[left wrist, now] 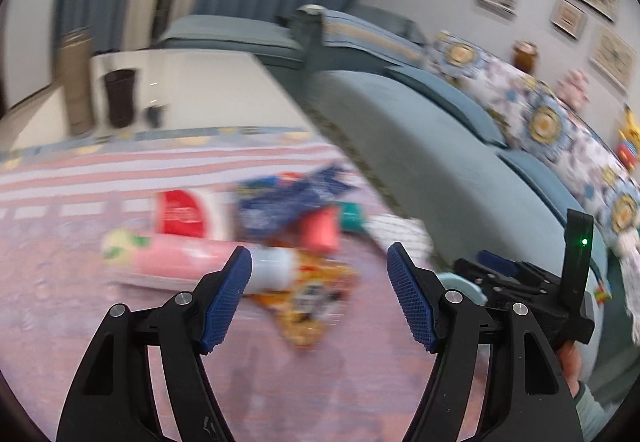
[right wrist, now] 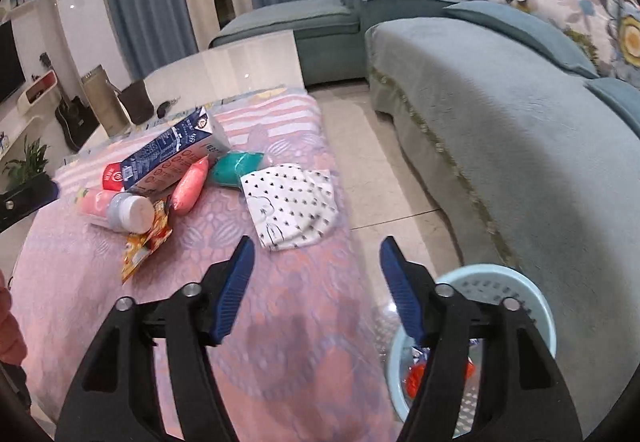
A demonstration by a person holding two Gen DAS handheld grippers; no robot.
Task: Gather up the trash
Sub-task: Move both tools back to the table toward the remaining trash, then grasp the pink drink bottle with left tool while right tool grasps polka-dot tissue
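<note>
Trash lies in a heap on the pink tablecloth (right wrist: 280, 342): a blue milk carton (right wrist: 168, 154), a pink pouch (right wrist: 190, 186), a pink bottle with a white cap (right wrist: 116, 208), an orange snack wrapper (right wrist: 146, 242), a teal packet (right wrist: 236, 168) and a white spotted bag (right wrist: 292, 206). My right gripper (right wrist: 316, 282) hangs open and empty just short of the spotted bag. Below its right finger a pale blue basket (right wrist: 500, 306) holds an orange wrapper (right wrist: 416, 378). In the blurred left wrist view my left gripper (left wrist: 320, 294) is open and empty over the orange wrapper (left wrist: 304, 306) and the bottle (left wrist: 180, 254).
A teal sofa (right wrist: 500, 122) runs along the right, with a strip of tiled floor (right wrist: 368, 170) between it and the table. At the table's far end stand a dark cup (right wrist: 136, 102) and a tall gold flask (right wrist: 102, 102). A hand (left wrist: 572, 362) holds the other tool.
</note>
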